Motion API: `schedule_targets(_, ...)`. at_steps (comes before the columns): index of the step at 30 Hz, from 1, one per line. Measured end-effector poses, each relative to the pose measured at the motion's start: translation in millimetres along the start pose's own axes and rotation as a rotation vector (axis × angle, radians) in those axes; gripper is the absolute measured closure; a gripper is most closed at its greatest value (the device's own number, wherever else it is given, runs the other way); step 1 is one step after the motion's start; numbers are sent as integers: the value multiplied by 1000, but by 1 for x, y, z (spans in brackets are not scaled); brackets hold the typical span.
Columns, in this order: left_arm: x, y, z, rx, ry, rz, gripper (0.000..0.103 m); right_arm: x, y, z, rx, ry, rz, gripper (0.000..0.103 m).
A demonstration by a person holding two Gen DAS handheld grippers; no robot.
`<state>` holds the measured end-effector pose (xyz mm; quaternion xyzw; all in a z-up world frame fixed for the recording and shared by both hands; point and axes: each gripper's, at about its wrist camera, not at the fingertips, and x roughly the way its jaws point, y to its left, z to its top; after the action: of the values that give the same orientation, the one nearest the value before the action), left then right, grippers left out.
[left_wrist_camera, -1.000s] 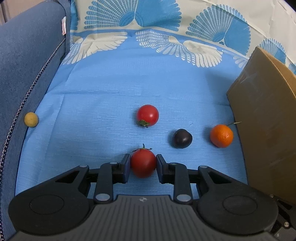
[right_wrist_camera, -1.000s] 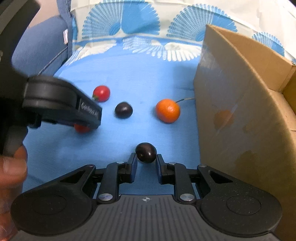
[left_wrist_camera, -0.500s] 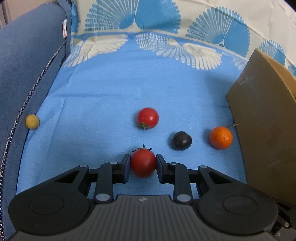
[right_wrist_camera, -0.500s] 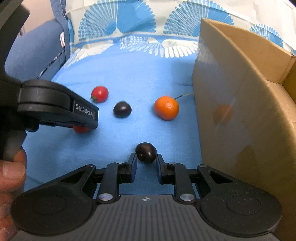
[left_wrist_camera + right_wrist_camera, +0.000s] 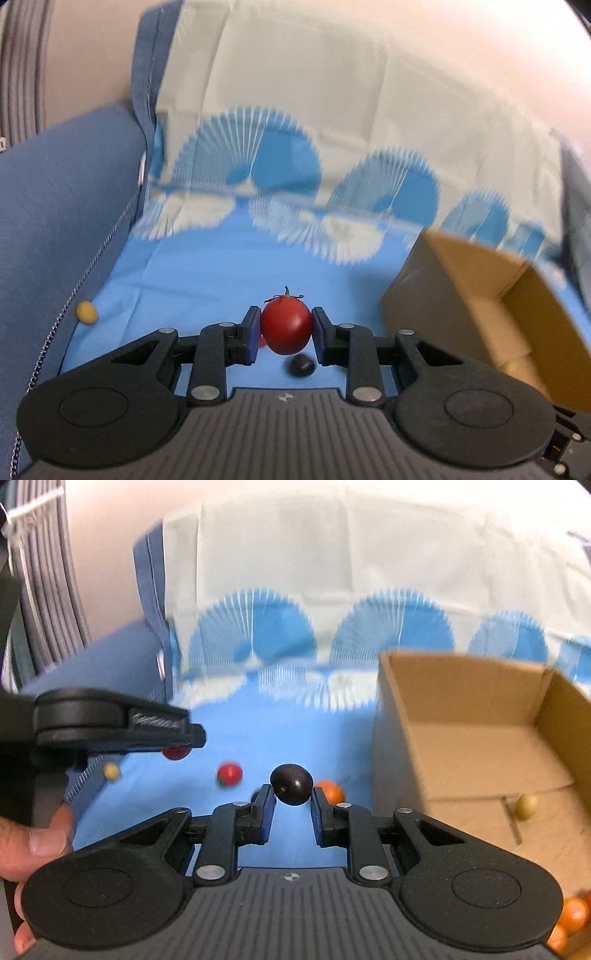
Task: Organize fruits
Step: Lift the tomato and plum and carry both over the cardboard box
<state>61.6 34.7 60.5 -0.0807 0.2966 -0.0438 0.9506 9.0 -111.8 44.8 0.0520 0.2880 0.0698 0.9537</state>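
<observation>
My left gripper (image 5: 285,330) is shut on a red tomato (image 5: 286,325) and holds it well above the blue cloth (image 5: 192,280). My right gripper (image 5: 291,797) is shut on a dark plum (image 5: 291,784), also lifted. The left gripper shows from the side in the right wrist view (image 5: 118,722). On the cloth below lie another dark plum (image 5: 301,365), a red tomato (image 5: 229,773), an orange (image 5: 331,792) and a small yellow fruit (image 5: 86,312). An open cardboard box (image 5: 472,746) stands to the right.
The box holds a yellow fruit (image 5: 526,806) and oranges (image 5: 570,914) at its near corner. A blue sofa arm (image 5: 55,221) rises on the left. A patterned cloth covers the backrest (image 5: 332,129). A person's hand (image 5: 33,838) grips the left tool.
Both grippers have risen and tilted up with their fruit, so the views now look over the box rim into the box. The fruit on the cloth has not moved.
</observation>
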Motion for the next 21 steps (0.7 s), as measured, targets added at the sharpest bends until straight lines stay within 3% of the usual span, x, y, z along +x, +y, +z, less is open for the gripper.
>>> schedule_targets(4,-31,-8,-2,-33,-69,-46,71,-33,-16,8,16,-79,8,81)
schedule_targets(10,-62,-31,-13,9,-123,-115,71,-78,-46,19,3,-179,-12,81)
schedule_targets(15,-68,-47,-24,27,-129,-168,71,-108,-93,35,15,-254,-47,81)
schedule_targets(21,-65,-73,-37,137,-125,-199,71,-129,-159,49,3,-317,-125,81)
